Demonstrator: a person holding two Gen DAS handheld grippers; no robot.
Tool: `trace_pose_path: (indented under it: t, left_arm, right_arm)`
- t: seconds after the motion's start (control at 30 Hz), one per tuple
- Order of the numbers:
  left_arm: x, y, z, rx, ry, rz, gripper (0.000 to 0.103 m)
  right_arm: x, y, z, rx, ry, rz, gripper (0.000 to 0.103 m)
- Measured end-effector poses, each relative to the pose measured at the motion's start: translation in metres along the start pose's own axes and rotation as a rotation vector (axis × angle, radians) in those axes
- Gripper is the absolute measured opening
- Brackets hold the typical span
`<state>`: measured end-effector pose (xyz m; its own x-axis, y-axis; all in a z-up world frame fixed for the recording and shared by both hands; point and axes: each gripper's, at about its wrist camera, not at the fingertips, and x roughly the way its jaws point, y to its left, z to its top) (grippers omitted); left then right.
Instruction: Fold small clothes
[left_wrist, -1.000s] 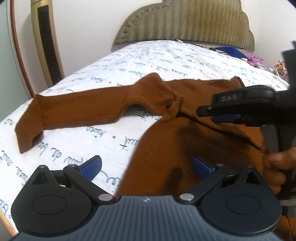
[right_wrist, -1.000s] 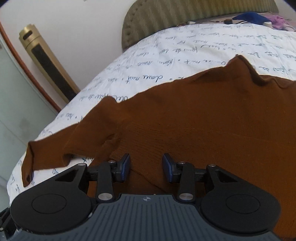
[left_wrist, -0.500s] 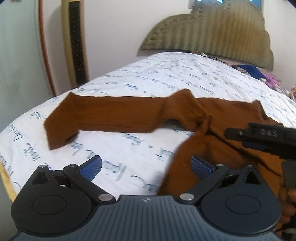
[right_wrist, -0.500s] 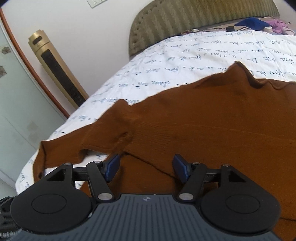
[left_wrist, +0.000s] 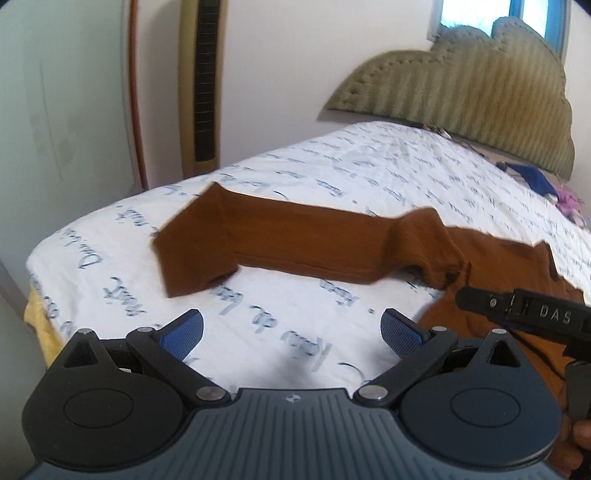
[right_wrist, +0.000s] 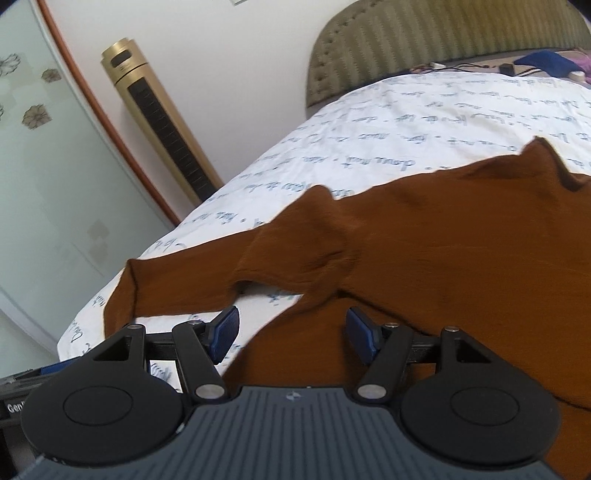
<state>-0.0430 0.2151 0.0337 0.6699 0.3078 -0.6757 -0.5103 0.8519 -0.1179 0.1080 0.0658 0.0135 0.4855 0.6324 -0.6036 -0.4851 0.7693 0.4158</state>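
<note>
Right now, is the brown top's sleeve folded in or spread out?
Spread out: the sleeve lies stretched sideways across the sheet, away from the body.

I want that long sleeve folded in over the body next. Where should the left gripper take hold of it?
Grip the cuff end of the brown top's sleeve. It lies flat, stretched out and bent at the cuff, with bare sheet in front. Probably best to bring the open left gripper in low from the near side.
</note>
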Motion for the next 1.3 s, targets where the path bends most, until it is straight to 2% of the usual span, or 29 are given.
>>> trace_pose_path:
  t: [0.2,0.4,0.47,0.67,0.97,1.03,1.07,1.1,1.13,1.3]
  left_arm:
    - [-0.015,0.048,0.011,-0.062,-0.056,0.105,0.103]
    - [-0.020,0.094,0.028,-0.095,-0.147,0.353,0.103]
    - [-0.020,0.103,0.032,-0.102,-0.161,0.391,0.103]
    - [-0.012,0.111,0.032,-0.133,-0.116,0.321,0.103]
    - [-0.005,0.108,0.025,-0.164,-0.078,0.284,0.103]
    - [-0.003,0.107,0.025,-0.164,-0.072,0.288,0.103]
    - [-0.002,0.106,0.024,-0.164,-0.069,0.288,0.103]
    - [-0.001,0.105,0.023,-0.165,-0.064,0.286,0.103]
    - [0.000,0.104,0.023,-0.167,-0.060,0.281,0.103]
    - [0.006,0.090,0.020,-0.164,-0.033,0.215,0.103]
  right_arm:
    - [0.020,0.027,-0.002,-0.024,0.044,0.082,0.065]
    - [0.049,0.057,-0.009,-0.009,0.098,0.197,0.065]
    - [0.062,0.067,-0.011,0.009,0.121,0.243,0.065]
    - [0.102,0.090,-0.018,0.109,0.179,0.352,0.065]
    - [0.141,0.104,-0.020,0.290,0.192,0.472,0.063]
    - [0.145,0.114,-0.020,0.261,0.211,0.455,0.051]
    - [0.145,0.114,-0.018,0.245,0.222,0.441,0.036]
    - [0.145,0.117,-0.018,0.231,0.229,0.423,0.015]
    - [0.143,0.118,-0.017,0.219,0.232,0.416,0.010]
    - [0.106,0.102,-0.005,0.174,0.146,0.375,0.010]
